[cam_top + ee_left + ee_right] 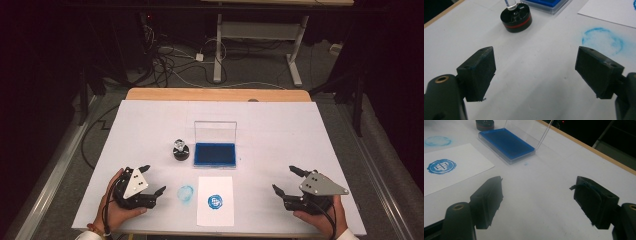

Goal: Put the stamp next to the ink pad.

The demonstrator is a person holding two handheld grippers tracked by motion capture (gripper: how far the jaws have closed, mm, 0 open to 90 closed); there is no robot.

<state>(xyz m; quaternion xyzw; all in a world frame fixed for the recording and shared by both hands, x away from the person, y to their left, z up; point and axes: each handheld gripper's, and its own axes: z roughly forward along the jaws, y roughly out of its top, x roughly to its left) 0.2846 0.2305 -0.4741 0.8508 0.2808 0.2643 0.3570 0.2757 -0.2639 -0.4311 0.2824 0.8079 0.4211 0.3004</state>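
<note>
Left gripper (153, 180) jaws wide, nothing between, low over table (280, 130), near-left of ink pad (215, 154). Right gripper (286, 180) jaws wide, empty, near-right of pad. Round stamp (180, 149) upright just left of pad, ungripped. Stamped paper (215, 201) before pad; blue smudge (186, 193) beside it. Stamping seemingly finished, hands parked. Next, likely: shut pad lid or regrip stamp squarely by knob.
</note>
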